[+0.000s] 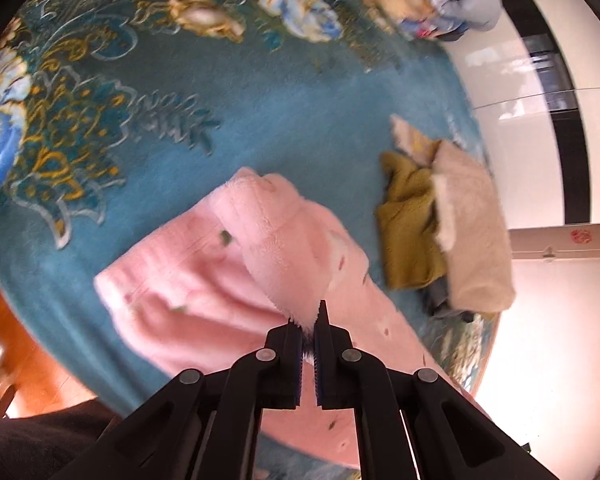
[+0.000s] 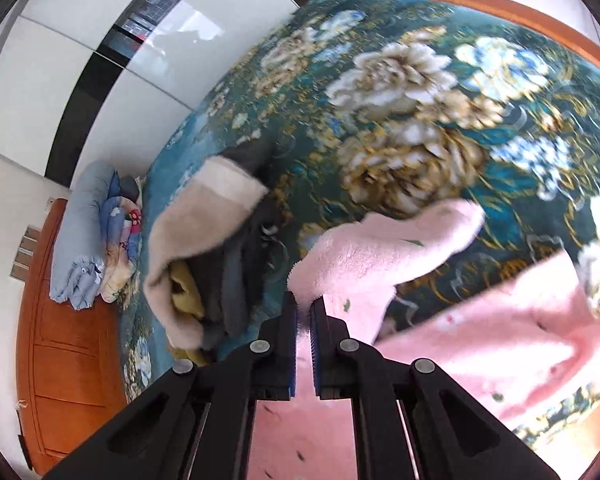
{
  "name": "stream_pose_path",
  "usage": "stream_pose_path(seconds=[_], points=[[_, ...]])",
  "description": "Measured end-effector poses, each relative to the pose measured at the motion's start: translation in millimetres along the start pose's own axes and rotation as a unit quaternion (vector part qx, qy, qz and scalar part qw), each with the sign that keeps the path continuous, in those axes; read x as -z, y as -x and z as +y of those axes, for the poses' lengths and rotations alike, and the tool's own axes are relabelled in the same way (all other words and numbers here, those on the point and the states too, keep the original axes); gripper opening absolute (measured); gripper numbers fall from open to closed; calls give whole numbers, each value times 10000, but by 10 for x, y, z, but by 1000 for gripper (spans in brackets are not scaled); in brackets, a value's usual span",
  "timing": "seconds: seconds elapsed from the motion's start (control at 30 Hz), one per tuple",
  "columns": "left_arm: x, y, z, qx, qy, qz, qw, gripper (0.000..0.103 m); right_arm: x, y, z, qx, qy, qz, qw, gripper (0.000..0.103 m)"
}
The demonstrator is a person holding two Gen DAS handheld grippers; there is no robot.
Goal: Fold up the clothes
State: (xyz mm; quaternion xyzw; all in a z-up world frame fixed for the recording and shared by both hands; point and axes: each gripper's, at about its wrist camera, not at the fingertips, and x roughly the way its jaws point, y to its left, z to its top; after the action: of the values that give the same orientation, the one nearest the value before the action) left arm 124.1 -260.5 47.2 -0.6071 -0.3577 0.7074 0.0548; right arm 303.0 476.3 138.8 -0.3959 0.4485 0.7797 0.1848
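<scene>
Left tongs (image 1: 309, 320) were clamped on a fold of the pink fleece garment (image 1: 204, 280); fabric showed pinched between the pads at the tips. The rest of the garment draped down from the grip onto the bed, spread over the teal floral blanket (image 1: 140, 128).

Right tongs (image 2: 304, 308) were also closed on the same pink fleece garment (image 2: 380, 264), with an edge caught between the pads. One part, possibly a sleeve, stuck out to the right over the blanket (image 2: 400, 120), and more pink cloth lay lower right and under the tongs.

Both views were motion-blurred, so exact fold lines were unclear.

Beside the garment, apart from it, sat a pile of clothes (image 1: 452, 232): a cream fleece piece on top, an olive-yellow one next to it, grey fabric underneath. In the right view the same pile (image 2: 204, 248) was left of the tongs.

Rolled bedding (image 2: 84, 240), light blue with prints, lay at the far end of the bed against the wooden headboard (image 2: 64, 340). White glossy wardrobe doors (image 2: 100, 60) stood behind.
</scene>
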Motion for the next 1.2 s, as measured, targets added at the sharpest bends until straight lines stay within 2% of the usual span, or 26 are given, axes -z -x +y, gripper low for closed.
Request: stream_pose_path(seconds=[0.1,0.23,0.4,0.5,0.63,0.7,0.77,0.87,0.93,1.03,1.1,1.2], points=[[42,-50,11,-536,-272,385,9975,4,222,-60,-248,331,-12,346,9989,6],[80,-129,51,-979,-537,792,9906,5,403,-90,-511,762,-15,700,9946,6],[97,-285,148,-1579,-717,1232,9771,5,704,-451,-887,1411,-91,1480,9788,6],[69,-343,261,-1757,-550,1366,9734,5,873,-757,-1082,1625,-295,1848,9688,6],[33,-379,356,-1622,-433,1483,9746,11,931,-974,-1167,1793,-359,2054,9614,6],[-11,-355,420,-1540,-308,1405,9776,22,897,-1008,-1162,1805,-338,2119,9599,6],[-69,-304,516,-1458,-123,1263,9811,47,854,-1014,-1127,1849,-291,2197,9574,9],[-123,-273,670,-1309,92,1271,9832,51,788,-1015,-995,1876,-166,2499,9498,13],[-154,-267,762,-1255,202,1260,9838,56,738,-1002,-872,1854,-23,2694,9450,28],[-197,-274,903,-1113,416,1260,9849,62,625,-864,-514,1797,596,2510,9493,41],[-211,-327,985,-833,629,1327,9856,66,575,-778,-303,1784,979,2287,9520,42],[-228,-433,1086,-287,903,1453,9848,71,588,-731,-132,1614,1090,2099,9581,43]])
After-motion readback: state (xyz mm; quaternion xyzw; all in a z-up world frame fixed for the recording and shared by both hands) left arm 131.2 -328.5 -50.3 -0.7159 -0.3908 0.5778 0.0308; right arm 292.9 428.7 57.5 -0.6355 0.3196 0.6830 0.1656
